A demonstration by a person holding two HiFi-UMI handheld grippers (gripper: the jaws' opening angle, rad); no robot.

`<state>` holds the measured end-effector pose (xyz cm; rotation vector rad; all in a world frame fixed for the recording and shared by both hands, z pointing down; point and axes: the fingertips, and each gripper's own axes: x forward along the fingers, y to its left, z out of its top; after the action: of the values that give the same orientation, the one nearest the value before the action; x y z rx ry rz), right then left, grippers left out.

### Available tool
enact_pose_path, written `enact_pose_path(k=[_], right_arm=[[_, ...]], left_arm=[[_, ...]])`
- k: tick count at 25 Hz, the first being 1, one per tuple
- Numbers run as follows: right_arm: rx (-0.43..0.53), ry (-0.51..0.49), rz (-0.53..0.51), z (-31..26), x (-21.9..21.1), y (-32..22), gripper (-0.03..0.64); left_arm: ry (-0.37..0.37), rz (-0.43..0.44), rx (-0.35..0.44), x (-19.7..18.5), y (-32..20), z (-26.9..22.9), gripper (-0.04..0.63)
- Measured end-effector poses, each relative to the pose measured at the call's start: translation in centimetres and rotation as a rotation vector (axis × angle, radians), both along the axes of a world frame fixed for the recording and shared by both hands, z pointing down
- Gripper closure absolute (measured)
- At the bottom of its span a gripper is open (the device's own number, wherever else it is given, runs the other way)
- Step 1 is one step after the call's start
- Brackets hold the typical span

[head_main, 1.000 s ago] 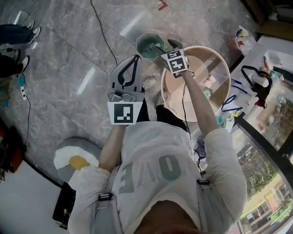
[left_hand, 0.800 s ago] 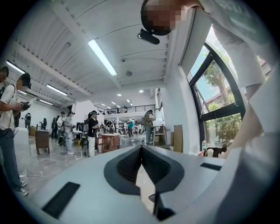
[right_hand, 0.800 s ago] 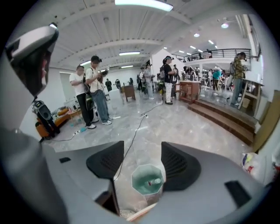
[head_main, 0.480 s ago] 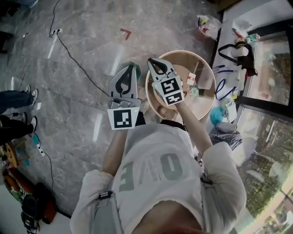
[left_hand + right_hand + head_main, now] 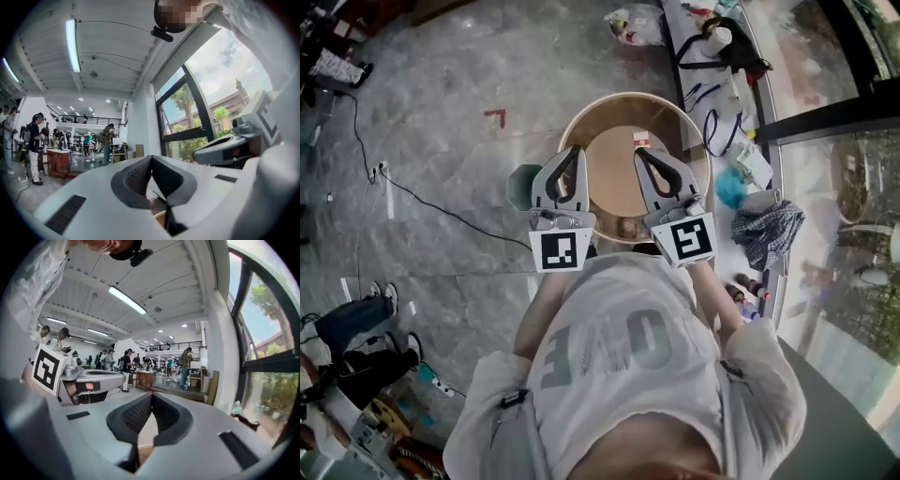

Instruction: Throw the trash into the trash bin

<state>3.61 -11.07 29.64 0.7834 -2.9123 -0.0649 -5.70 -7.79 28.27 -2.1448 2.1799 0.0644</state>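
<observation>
Right gripper (image 5: 642, 156) – trash bin (image 5: 521, 187) only overhead

The round desk (image 5: 609, 101) stands before the person, with a small box (image 5: 642, 139) on its far right part. The trash bin (image 5: 521, 187) sits on the floor just beside the desk's left edge. The left gripper (image 5: 573, 153) and right gripper (image 5: 641, 155) hang side by side above the desk's near half. A long desk (image 5: 759, 103) runs along the right, a bag (image 5: 722, 42) on its far end.
</observation>
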Motion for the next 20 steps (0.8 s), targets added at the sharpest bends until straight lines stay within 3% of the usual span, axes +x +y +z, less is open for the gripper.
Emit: enact_pose_path(k=[2,8,14,20], right_arm=[[-0.022,0.03,0.085,1.1,2.9,-0.8,0.603],[-0.052,-0.009,0.245,2.0,7.6,-1.9,0.603],[-0.064,-0.034,0.331,2.3,10.4,-2.1,0.603],[-0.099,-0.012,0.357,3.9,12.0,-2.5,0.601]], left_arm=[[-0.002,0.065,-0.006,2.3,-1.4,0.0,0.584],[0.023,0.209,0.011,7.3,-3.8,-0.5,0.584],[0.05,0.281,0.049,9.6,-4.4,-1.2,0.584],[0.043,0.293,0.021,10.0,-4.5,-0.3,0.584]])
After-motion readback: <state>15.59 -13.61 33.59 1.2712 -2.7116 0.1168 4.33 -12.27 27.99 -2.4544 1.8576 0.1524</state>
